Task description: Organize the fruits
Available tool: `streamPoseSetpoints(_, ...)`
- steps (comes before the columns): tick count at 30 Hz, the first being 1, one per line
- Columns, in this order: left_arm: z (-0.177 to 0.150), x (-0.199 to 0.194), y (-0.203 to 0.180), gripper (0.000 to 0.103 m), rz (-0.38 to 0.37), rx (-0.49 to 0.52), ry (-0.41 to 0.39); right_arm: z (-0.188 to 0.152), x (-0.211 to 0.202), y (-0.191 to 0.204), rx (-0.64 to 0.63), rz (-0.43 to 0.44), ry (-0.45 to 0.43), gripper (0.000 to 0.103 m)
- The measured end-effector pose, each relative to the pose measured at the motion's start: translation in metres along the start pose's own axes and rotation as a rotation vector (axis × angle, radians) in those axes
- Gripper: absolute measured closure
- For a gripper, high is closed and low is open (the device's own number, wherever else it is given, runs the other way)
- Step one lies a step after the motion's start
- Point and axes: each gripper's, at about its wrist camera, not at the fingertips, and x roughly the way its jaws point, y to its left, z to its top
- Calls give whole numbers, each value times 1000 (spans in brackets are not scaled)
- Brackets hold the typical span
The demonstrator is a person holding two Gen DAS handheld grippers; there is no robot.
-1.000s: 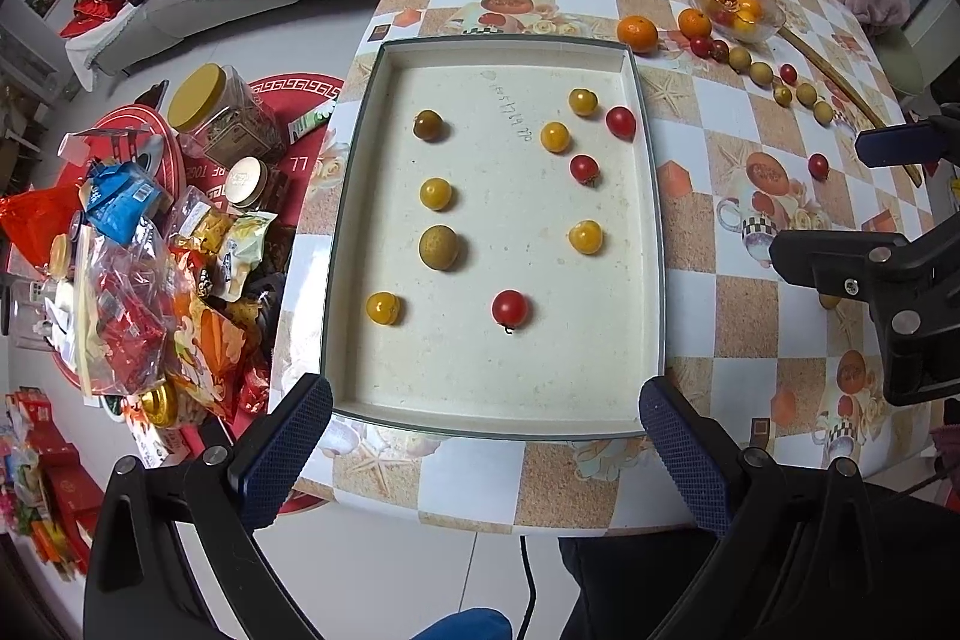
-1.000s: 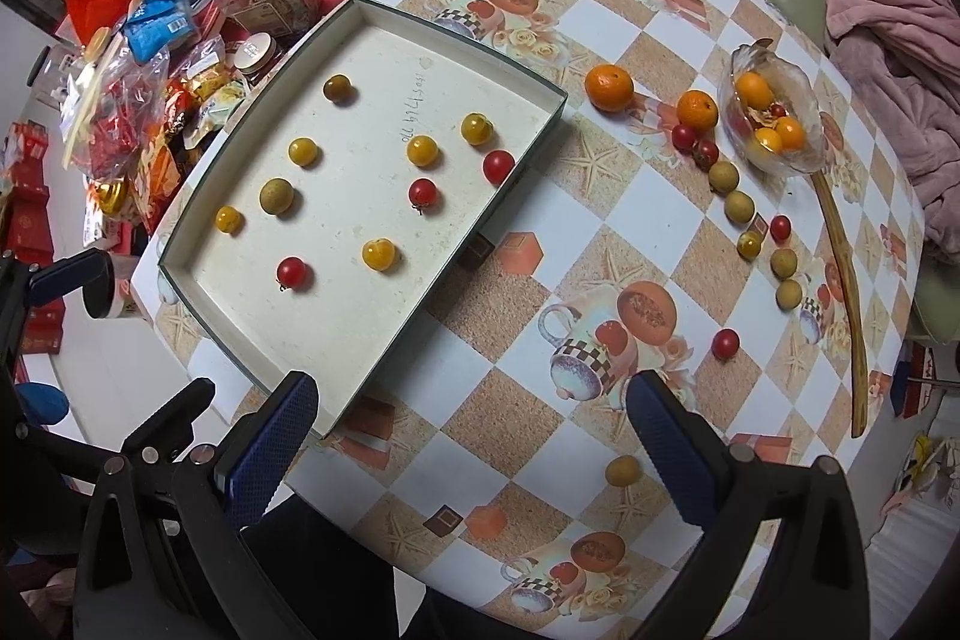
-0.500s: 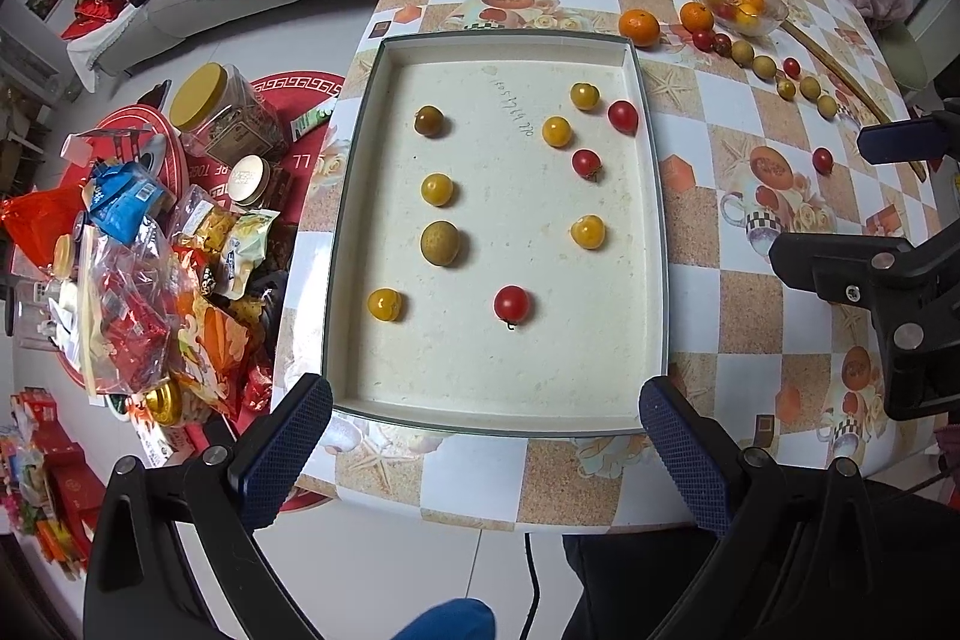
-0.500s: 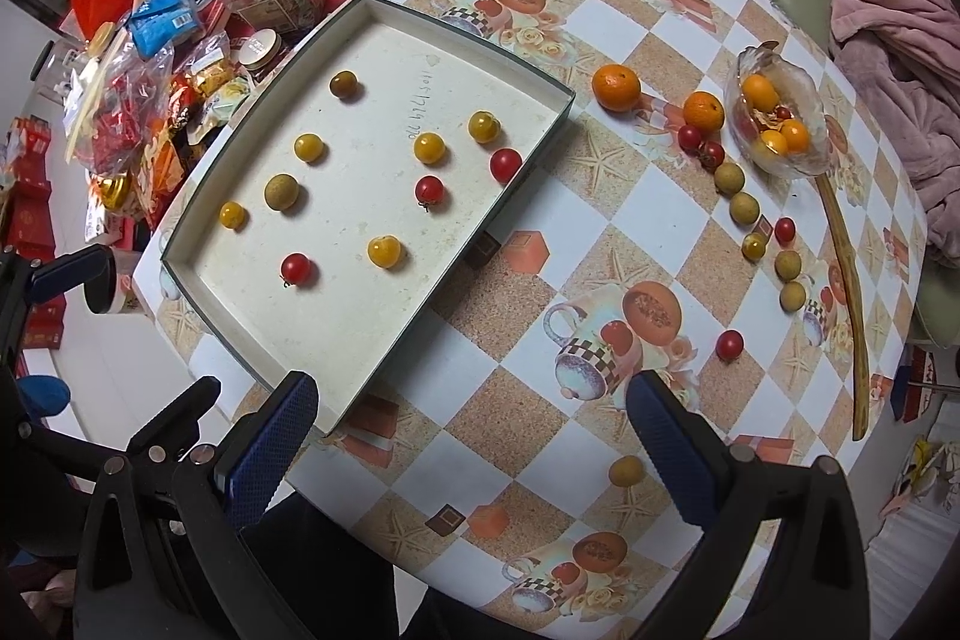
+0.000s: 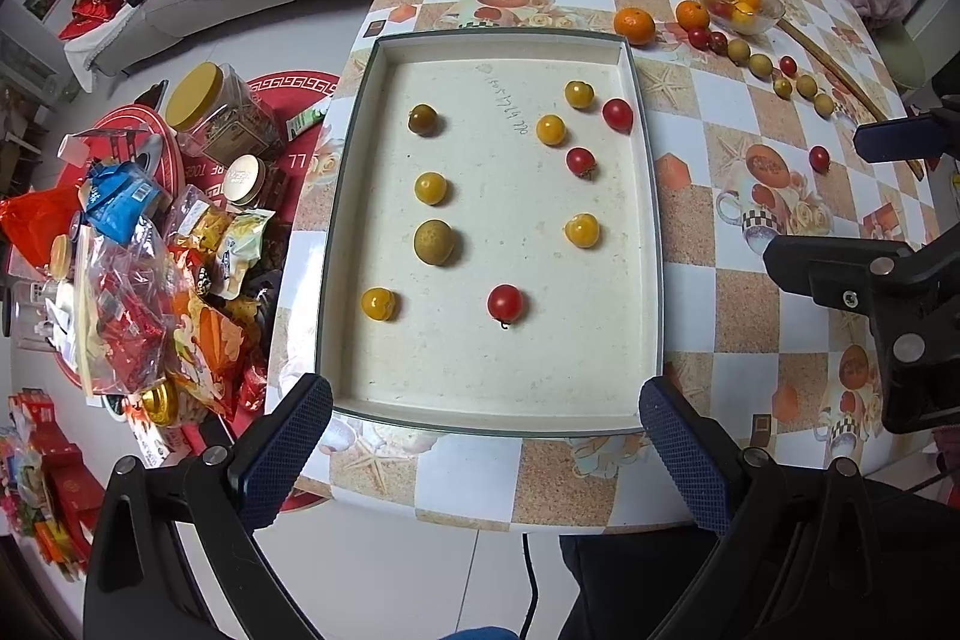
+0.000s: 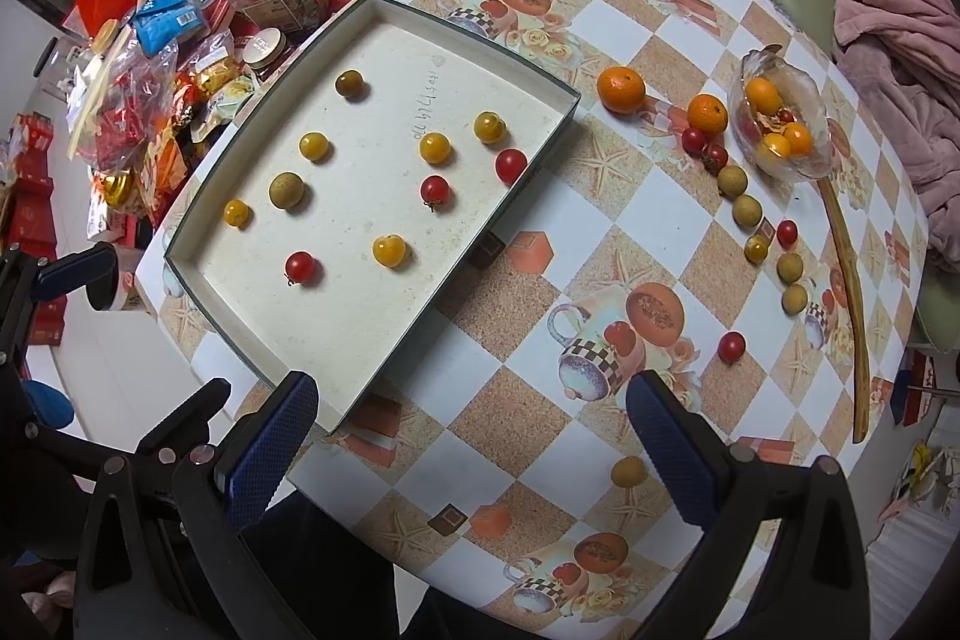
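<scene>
Both grippers wide open, empty, held above the table's near edge. Left gripper centred over the near rim of the tray; right gripper off the tray's near right corner, over bare checked cloth.

Closest to the right gripper: a lone tan longan, right of the tray and almost under the right-hand pad, near the table edge. A short drop forward and slightly right, by the look of it. Round fruit, so no long axis to match; any jaw angle should do. Clearly the right hand's pick; left gripper well apart from it, on the tray's other side.

Further out, right of the tray: one red cherry tomato alone. Beyond that, a loose line of longans and small tomatoes running toward the glass bowl, with two oranges off the tray's far right corner.

Inside the tray: nine small fruits scattered apart, none touching. Nearest to the left gripper, a red tomato.
</scene>
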Motion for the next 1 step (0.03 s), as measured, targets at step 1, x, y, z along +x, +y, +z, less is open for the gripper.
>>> streamPoseSetpoints(1, 0, 0, 0, 0, -2, -1, 2, 0, 0, 1, 0, 0, 1, 0)
